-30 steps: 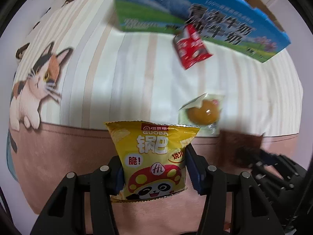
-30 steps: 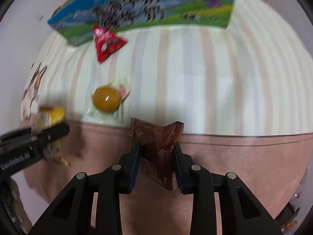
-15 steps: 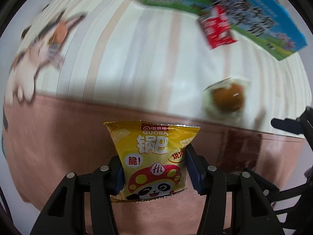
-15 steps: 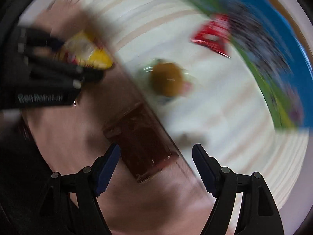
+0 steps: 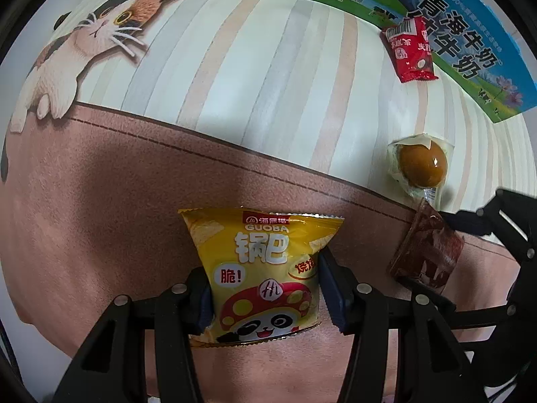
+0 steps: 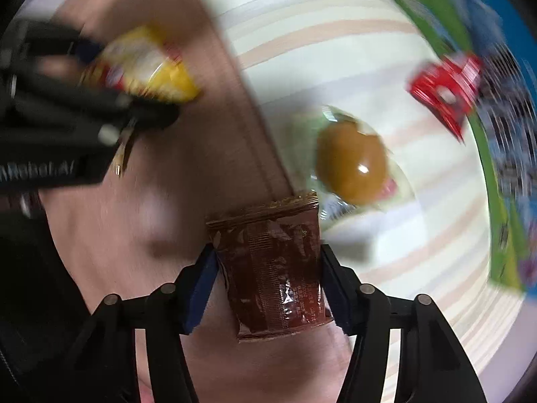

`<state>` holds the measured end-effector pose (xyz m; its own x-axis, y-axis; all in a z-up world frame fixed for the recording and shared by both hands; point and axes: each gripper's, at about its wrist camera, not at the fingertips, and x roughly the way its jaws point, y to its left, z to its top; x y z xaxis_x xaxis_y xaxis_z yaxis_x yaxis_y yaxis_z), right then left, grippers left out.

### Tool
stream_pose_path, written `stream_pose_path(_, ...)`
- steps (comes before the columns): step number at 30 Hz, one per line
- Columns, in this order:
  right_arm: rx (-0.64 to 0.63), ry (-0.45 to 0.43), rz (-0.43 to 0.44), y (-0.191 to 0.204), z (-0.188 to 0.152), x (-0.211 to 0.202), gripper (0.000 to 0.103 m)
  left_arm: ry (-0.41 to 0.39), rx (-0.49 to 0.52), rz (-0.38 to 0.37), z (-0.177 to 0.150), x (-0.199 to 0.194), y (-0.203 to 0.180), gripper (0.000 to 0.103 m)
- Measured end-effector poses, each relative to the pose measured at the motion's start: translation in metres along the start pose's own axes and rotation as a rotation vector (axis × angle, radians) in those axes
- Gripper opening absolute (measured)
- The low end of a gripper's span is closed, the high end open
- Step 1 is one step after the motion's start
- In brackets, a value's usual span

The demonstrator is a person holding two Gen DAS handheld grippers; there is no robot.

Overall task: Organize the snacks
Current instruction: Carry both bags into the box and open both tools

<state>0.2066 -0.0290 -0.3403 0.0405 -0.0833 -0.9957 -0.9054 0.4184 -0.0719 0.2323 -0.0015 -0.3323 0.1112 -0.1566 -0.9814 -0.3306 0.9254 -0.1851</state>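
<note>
Yellow rice-cracker packet (image 5: 265,278) clamped upright between blue pads of left gripper (image 5: 265,285), above pink-brown band of a striped cloth (image 5: 235,84) printed with a calico cat (image 5: 84,43). Further right, brown wrapped snack (image 6: 272,268) standing between right gripper (image 6: 268,285) fingers, jaws closing in, pads at its edges; firm contact hard to tell through blur. Beyond, on cream stripes: braised egg in clear wrap (image 5: 421,164), red sachet (image 5: 409,52), blue-green milk carton (image 5: 470,43) at far right.

Striped cream-and-beige cloth (image 5: 255,77) ahead of tool; brown band (image 5: 134,181) directly beneath; printed cat (image 5: 84,43) far left; soft shadows.
</note>
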Motion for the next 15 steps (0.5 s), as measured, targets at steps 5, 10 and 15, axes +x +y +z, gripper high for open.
stream_pose_path(5, 0.438, -0.06, 0.153, -0.052, -0.027, -0.013, 0.06, -0.005, 0.01, -0.006, 0.008, -0.011, 0.006, 0.051)
stream_pose_path(10, 0.858, -0.176, 0.319, -0.095, -0.077, -0.028, 0.059, -0.032, 0.048, -0.006, 0.021, -0.028, -0.006, 0.051)
stream_pose_path(15, 1.095, -0.323, 0.395, -0.121, -0.129, -0.055, 0.059, -0.086, 0.11, -0.018, 0.039, -0.059, -0.027, 0.051)
